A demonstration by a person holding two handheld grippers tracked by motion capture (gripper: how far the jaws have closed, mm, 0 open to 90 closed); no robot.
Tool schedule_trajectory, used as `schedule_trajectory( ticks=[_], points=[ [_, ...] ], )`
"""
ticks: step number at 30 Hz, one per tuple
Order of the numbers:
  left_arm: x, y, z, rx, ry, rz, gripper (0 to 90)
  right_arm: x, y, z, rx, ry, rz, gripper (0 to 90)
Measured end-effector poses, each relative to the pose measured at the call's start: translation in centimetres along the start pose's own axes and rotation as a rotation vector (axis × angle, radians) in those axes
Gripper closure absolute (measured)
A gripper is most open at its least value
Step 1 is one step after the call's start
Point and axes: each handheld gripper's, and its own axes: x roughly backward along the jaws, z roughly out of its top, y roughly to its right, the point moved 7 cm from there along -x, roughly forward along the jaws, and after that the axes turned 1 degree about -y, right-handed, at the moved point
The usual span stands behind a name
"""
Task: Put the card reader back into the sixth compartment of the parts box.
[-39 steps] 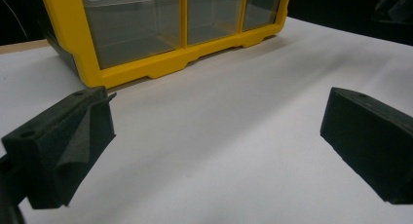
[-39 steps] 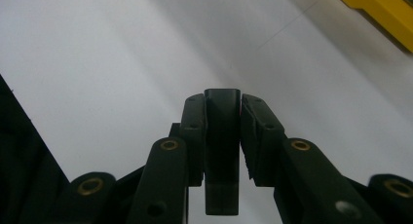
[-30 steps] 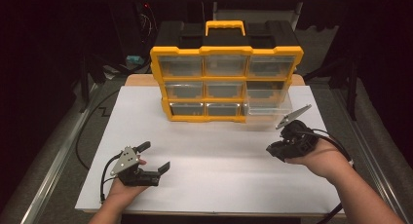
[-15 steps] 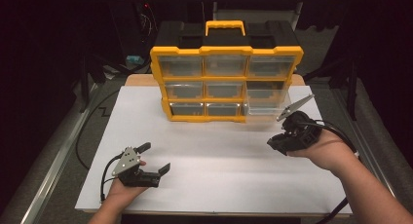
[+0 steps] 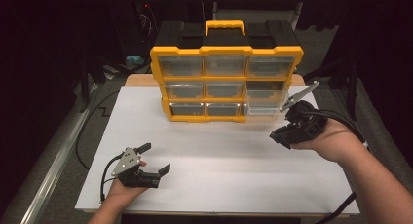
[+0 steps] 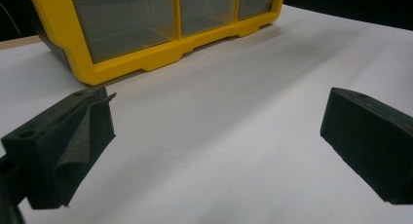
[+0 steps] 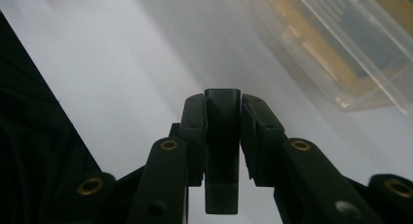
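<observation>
Left gripper: jaws wide, empty, resting near the tabletop's front left corner.
Right gripper: jaws narrow, apparently clamped on a small black block, near the right edge.
Drawer: clear, drawn out at the organiser's lower right.
Risk: block slips from the thin grip; gripper knocks the drawer off its rails.

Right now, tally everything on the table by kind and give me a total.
Yellow-and-black drawer cabinet: 1
Clear drawers: 9, one of them a pulled-out drawer
Handheld grippers: 2, the left gripper and the right gripper
Small black piece between the right gripper's jaws: 1
White sheet: 1
Total: 14
</observation>
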Motion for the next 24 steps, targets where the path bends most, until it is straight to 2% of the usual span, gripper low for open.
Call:
schedule_trajectory(
  ticks=[11, 14, 24],
  points=[
    [0.0, 0.2, 0.0, 0.005, 0.0, -0.011, 0.3, 1.6, 0.3, 1.0, 0.007, -0.001, -0.009, 74.0],
    [0.0, 0.2, -0.1, 0.005, -0.004, -0.015, 0.3, 2.1, 0.4, 1.3, -0.005, 0.014, 0.002, 74.0],
    [0.1, 0.2, 0.0, 0.007, -0.005, -0.016, 0.3, 3.5, 1.2, 2.2, -0.019, 0.031, -0.021, 74.0]
  ],
)
